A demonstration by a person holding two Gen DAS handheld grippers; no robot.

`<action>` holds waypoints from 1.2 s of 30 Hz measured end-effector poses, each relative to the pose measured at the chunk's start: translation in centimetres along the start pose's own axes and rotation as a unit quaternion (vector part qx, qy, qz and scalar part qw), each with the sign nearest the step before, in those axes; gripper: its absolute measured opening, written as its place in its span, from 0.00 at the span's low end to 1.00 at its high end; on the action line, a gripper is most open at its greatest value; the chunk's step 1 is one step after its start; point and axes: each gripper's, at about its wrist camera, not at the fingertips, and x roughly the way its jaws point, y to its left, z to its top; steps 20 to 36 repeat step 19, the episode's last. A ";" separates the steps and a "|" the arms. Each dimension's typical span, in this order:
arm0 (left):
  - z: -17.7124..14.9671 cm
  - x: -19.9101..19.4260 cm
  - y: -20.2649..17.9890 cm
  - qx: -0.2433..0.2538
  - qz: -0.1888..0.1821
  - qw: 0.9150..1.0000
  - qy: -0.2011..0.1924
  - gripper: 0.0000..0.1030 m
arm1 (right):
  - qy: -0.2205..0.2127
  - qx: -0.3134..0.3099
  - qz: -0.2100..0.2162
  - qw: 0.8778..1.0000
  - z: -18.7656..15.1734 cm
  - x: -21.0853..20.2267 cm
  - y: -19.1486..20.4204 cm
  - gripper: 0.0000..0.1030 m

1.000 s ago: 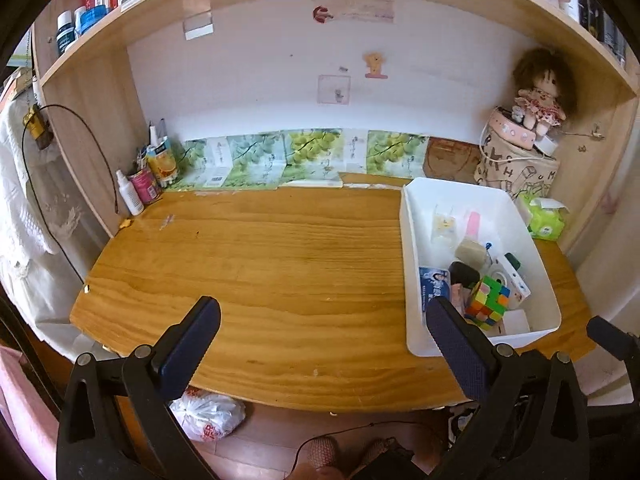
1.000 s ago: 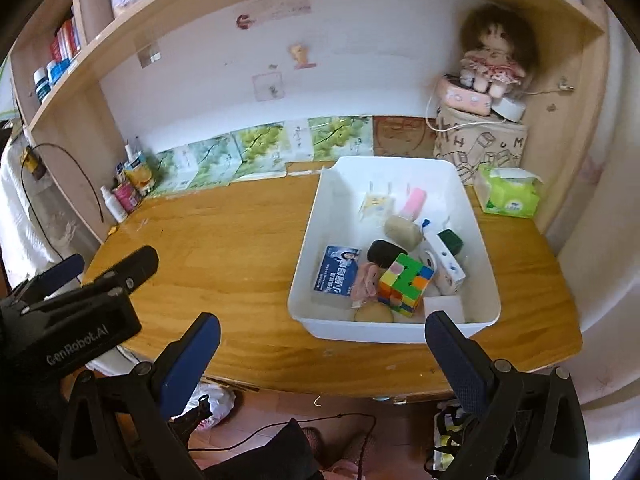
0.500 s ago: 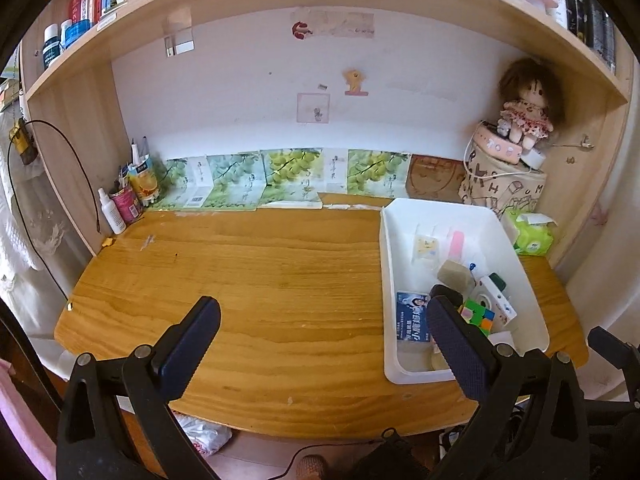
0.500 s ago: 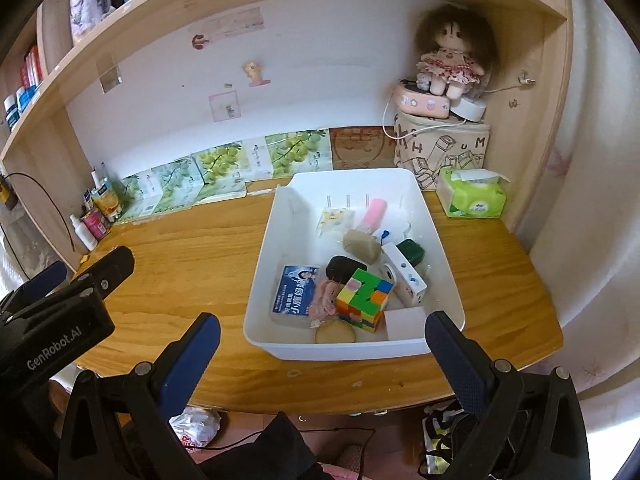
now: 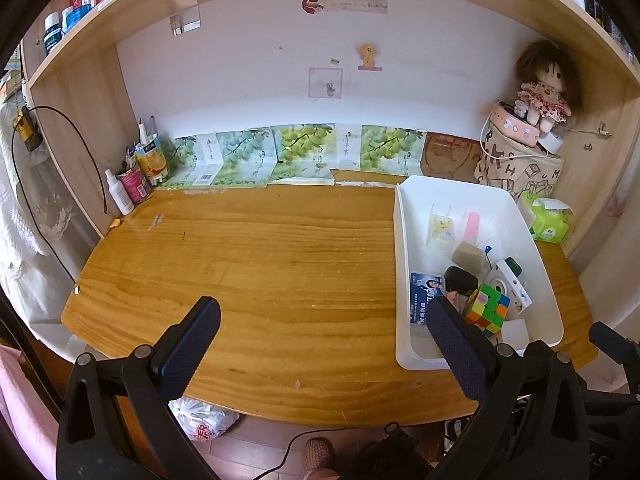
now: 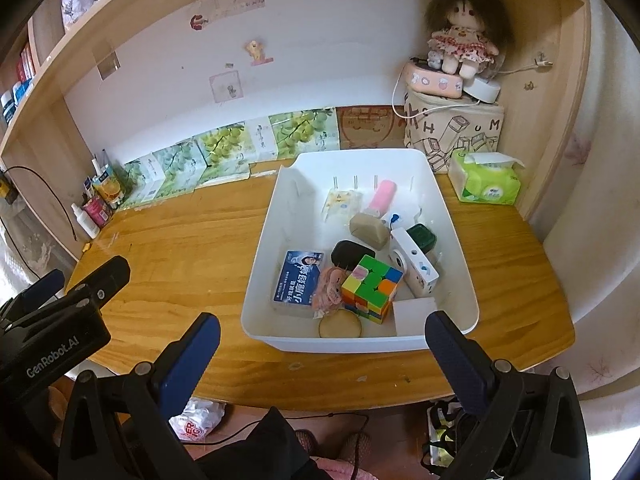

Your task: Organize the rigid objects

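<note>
A white plastic bin (image 6: pixel 456 216) (image 5: pixel 404 248) sits on the right half of the wooden desk (image 5: pixel 260 264). Inside lie a colourful puzzle cube (image 6: pixel 370 288) (image 5: pixel 486 308), a blue packet (image 6: pixel 298 282), a white toy camera (image 6: pixel 412 266), a black case (image 6: pixel 350 254), a tan block (image 6: pixel 368 230), a pink tube (image 6: pixel 382 198) and a round biscuit-coloured disc (image 6: pixel 340 326). My right gripper (image 6: pixel 322 352) is open and empty, held before the bin's near wall. My left gripper (image 5: pixel 324 342) is open and empty over the desk's front edge, left of the bin.
Bottles and cans (image 5: pixel 134 178) crowd the back left corner. Green printed boxes (image 5: pixel 296 152) line the back wall. A doll (image 6: pixel 464 36) sits on a patterned box at the back right, beside a green tissue pack (image 6: pixel 486 186). A shelf runs overhead.
Both grippers have drawn back and risen a little, so the desk and bin look slightly farther off. The jaws stayed open and nothing in the bin has moved.
</note>
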 end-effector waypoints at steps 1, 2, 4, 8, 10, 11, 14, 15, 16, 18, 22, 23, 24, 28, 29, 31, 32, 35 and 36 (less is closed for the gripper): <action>0.0 0.1 -0.1 0.000 0.000 1.000 0.001 0.99 | 0.003 0.001 0.000 1.000 0.0 0.1 -0.1 1.00; 0.0 0.2 -0.1 0.001 0.000 1.000 0.002 0.99 | 0.005 0.001 -0.001 1.000 0.0 0.2 -0.2 1.00; 0.0 0.3 -0.3 0.002 -0.002 1.000 0.004 0.99 | 0.009 0.004 -0.003 1.000 0.0 0.4 -0.4 1.00; 0.0 0.6 -0.6 0.003 -0.003 1.000 0.009 0.99 | 0.016 0.007 -0.006 1.000 0.0 0.7 -0.8 1.00; -0.1 0.7 -0.7 0.005 -0.004 1.000 0.010 0.99 | 0.020 0.008 -0.004 1.000 0.0 0.9 -0.8 1.00; 0.0 0.7 -0.8 0.005 -0.004 1.000 0.011 1.00 | 0.022 0.008 -0.004 1.000 0.0 1.0 -0.9 1.00; -0.1 0.8 -0.9 0.004 -0.003 1.000 0.013 0.99 | 0.027 0.010 -0.001 1.000 0.0 1.2 -1.1 1.00; -0.1 0.9 -0.8 0.002 -0.003 1.000 0.013 0.99 | 0.030 0.011 -0.002 0.999 -0.1 1.3 -1.1 1.00; -0.1 0.9 -0.8 0.000 -0.003 1.000 0.014 0.99 | 0.031 0.011 -0.002 0.999 0.0 1.3 -1.2 1.00; -0.1 0.9 -0.8 0.000 -0.004 1.000 0.016 0.99 | 0.032 0.010 -0.002 0.999 -0.1 1.3 -1.2 1.00; -0.1 1.0 -0.8 0.001 -0.004 1.000 0.017 0.99 | 0.032 0.009 -0.002 0.999 -0.1 1.3 -1.1 1.00; -0.1 1.0 -0.8 0.001 -0.004 1.000 0.017 0.99 | 0.032 0.009 -0.002 0.999 -0.1 1.3 -1.1 1.00; -0.1 1.0 -0.8 0.001 -0.004 1.000 0.017 0.99 | 0.032 0.009 -0.002 0.999 -0.1 1.3 -1.1 1.00; -0.1 1.0 -0.8 0.001 -0.004 1.000 0.017 0.99 | 0.032 0.009 -0.002 0.999 -0.1 1.3 -1.1 1.00; -0.1 1.0 -0.8 0.001 -0.004 1.000 0.017 0.99 | 0.032 0.009 -0.002 0.999 -0.1 1.3 -1.1 1.00; -0.1 1.0 -0.8 0.001 -0.004 1.000 0.017 0.99 | 0.032 0.009 -0.002 0.999 -0.1 1.3 -1.1 1.00; -0.1 1.0 -0.8 0.001 -0.004 1.000 0.017 0.99 | 0.032 0.009 -0.002 0.999 -0.1 1.3 -1.1 1.00; -0.1 1.0 -0.8 0.001 -0.004 1.000 0.017 0.99 | 0.032 0.009 -0.002 0.999 -0.1 1.3 -1.1 1.00; -0.1 1.0 -0.8 0.001 -0.004 1.000 0.017 0.99 | 0.032 0.009 -0.002 0.999 -0.1 1.3 -1.1 1.00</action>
